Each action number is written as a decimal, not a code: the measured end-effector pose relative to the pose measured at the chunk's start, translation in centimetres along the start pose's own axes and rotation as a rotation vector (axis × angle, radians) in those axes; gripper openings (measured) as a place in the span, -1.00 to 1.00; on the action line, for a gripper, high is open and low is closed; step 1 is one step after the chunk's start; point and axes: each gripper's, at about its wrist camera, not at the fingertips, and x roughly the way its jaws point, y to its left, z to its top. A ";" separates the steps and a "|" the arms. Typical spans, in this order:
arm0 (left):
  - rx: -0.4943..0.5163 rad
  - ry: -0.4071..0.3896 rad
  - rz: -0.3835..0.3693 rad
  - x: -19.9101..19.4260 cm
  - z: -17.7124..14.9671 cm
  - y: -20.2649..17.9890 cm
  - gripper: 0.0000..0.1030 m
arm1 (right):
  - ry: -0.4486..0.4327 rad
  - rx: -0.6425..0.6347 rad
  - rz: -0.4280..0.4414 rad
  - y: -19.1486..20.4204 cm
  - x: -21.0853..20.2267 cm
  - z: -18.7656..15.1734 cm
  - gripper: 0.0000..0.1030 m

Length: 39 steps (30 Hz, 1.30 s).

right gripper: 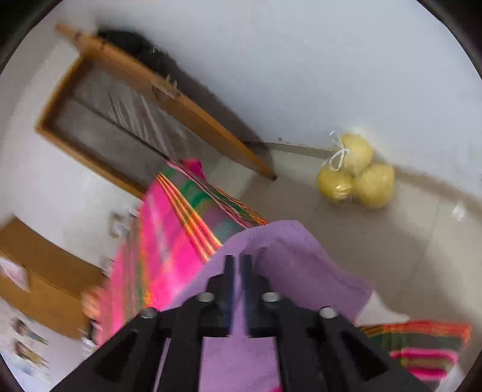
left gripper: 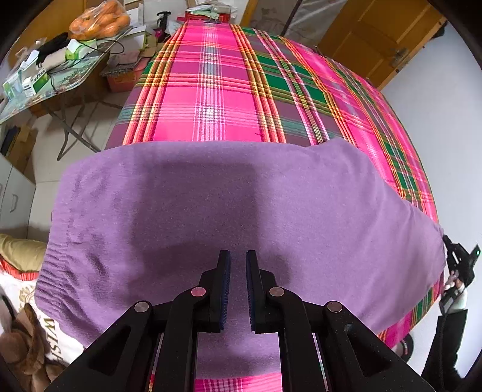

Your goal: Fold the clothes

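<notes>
A purple knit garment lies spread across the near end of a bed with a pink plaid sheet. Its ribbed hem is at the left. My left gripper hovers over the garment's near part with its jaws nearly closed, a narrow gap between them and nothing in it. My right gripper is shut on the purple garment at its right end, by the bed's edge; the cloth drapes over the fingers. The right gripper also shows in the left wrist view at the garment's right end. The right wrist view is motion-blurred.
A cluttered folding table with boxes and a bag of oranges stands left of the bed. Pillows lie at the near left. A bag of yellow fruit sits on the floor by the wall. A wooden door is at the far right.
</notes>
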 end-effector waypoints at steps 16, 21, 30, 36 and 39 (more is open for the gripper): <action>0.009 -0.007 0.001 0.0 0.0 -0.9 -0.80 | 0.097 -0.028 0.032 1.2 2.5 2.1 -0.63; 0.013 -0.009 -0.012 0.0 0.3 -1.4 -0.80 | 0.120 -0.129 0.167 2.6 0.1 -1.4 -0.60; 0.083 0.008 -0.030 0.6 0.2 -4.0 -0.80 | 0.017 -0.069 -0.052 -2.0 -1.5 0.1 -0.95; 0.122 0.011 -0.036 0.6 -0.1 -4.8 -0.80 | 0.088 -0.225 0.040 3.0 0.5 -1.4 -0.59; 0.143 0.013 -0.036 0.8 -0.1 -5.4 -0.80 | 0.155 -0.227 0.033 3.2 3.4 -1.8 -0.71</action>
